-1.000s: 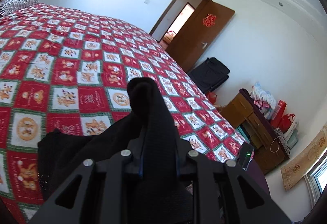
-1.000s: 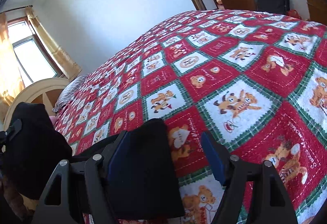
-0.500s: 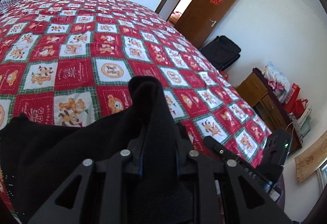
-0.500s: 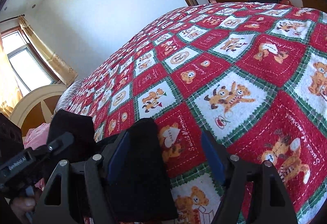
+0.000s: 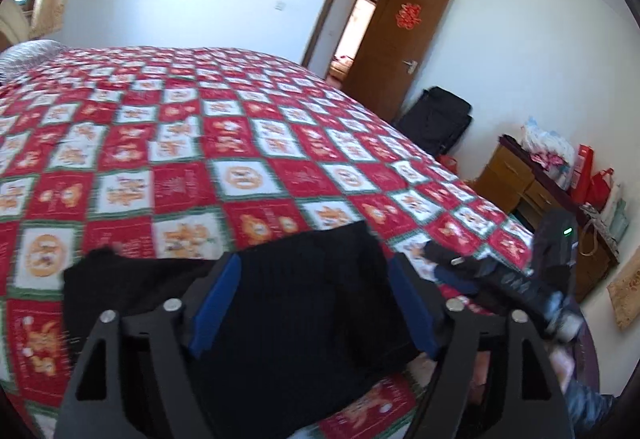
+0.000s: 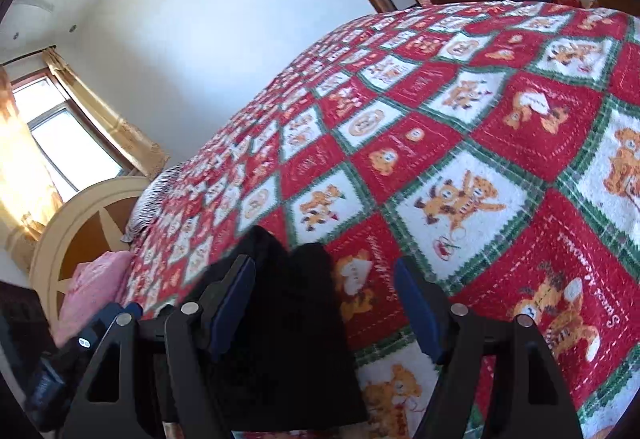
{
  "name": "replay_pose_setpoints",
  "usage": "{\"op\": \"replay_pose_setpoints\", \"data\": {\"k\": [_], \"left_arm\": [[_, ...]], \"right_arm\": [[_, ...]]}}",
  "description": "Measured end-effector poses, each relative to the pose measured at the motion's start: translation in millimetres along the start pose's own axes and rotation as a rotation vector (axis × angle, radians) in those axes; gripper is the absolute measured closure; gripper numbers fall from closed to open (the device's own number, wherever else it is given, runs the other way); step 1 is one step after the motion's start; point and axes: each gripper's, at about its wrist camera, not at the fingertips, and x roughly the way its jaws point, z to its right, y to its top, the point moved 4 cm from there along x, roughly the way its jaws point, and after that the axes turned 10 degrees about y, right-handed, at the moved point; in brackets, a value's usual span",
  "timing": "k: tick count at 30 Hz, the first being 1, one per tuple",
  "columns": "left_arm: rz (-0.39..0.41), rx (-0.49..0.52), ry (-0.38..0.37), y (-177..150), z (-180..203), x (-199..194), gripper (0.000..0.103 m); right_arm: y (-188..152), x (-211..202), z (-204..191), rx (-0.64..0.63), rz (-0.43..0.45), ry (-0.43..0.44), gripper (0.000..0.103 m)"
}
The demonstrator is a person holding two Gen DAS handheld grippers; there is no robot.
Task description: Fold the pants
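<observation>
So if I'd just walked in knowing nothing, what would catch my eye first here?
Probably the bedspread: a loud red, white and green patchwork of teddy bears covering the whole bed. Next, the black pants bunched at its near edge, lying between the open blue-padded fingers of the left gripper and also of the right gripper. Behind, a brown door with a red ornament stands open.

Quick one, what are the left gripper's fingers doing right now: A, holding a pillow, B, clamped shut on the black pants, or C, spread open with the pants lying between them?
C: the left gripper has its blue pads wide apart, with the black pants lying loose between them.
</observation>
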Motion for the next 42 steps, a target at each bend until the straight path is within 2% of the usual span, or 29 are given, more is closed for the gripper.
{"op": "replay_pose_setpoints", "data": {"k": [1,4,7,9,10,11,12,13,14,16,20,24,27,33,35,37,39,41,42], "left_arm": [[0.021,-0.002,0.055,-3,-15,-4,0.013],[0.050,-0.011,0.177,-13,-45,-4,0.011],[0.027,-0.071,0.212,-25,-76,2,0.011],[0.014,-0.097,0.228,-31,-90,7,0.011],[0.006,-0.101,0.240,-35,-95,10,0.009],[-0.004,-0.106,0.252,-38,-99,14,0.009],[-0.011,-0.110,0.258,-40,-101,14,0.008],[-0.021,-0.123,0.262,-43,-105,18,0.008],[-0.025,-0.130,0.259,-45,-107,19,0.008],[-0.040,-0.146,0.249,-49,-111,22,0.008],[-0.042,-0.138,0.243,-51,-109,23,0.006],[-0.069,-0.124,0.253,-58,-110,30,0.001],[-0.069,-0.108,0.256,-59,-108,30,0.001],[-0.068,-0.115,0.250,-59,-109,28,0.001],[-0.067,-0.120,0.248,-59,-109,28,0.001],[-0.066,-0.122,0.247,-59,-109,29,0.001],[-0.067,-0.120,0.248,-59,-109,29,0.001],[-0.067,-0.120,0.247,-60,-110,28,0.001],[-0.067,-0.120,0.247,-60,-109,29,0.001]], "right_arm": [[0,0,-8,-0.017,-0.018,0.016,0.029],[-8,8,-33,-0.087,-0.114,0.053,0.028],[-26,21,-50,-0.166,-0.209,0.028,0.028],[-37,27,-50,-0.176,-0.245,0.006,0.028],[-42,31,-46,-0.170,-0.268,-0.009,0.033],[-44,33,-43,-0.165,-0.284,-0.020,0.055],[-47,35,-41,-0.165,-0.305,-0.020,0.064],[-48,36,-39,-0.162,-0.313,-0.018,0.069],[-47,34,-38,-0.161,-0.315,-0.010,0.079],[-45,30,-41,-0.170,-0.323,0.006,0.082],[-38,16,-47,-0.189,-0.312,0.019,0.083],[-44,22,-22,-0.130,-0.361,-0.003,0.083],[-49,22,-6,-0.082,-0.361,0.018,0.083],[-47,18,1,-0.075,-0.374,0.043,0.082],[-39,14,-6,-0.117,-0.352,0.016,0.075],[-27,9,-18,-0.176,-0.285,-0.039,0.073],[-13,4,-32,-0.224,-0.216,-0.063,0.066],[-3,7,-48,-0.244,-0.185,-0.029,0.054],[-1,14,-58,-0.258,-0.187,0.007,0.054]]}}
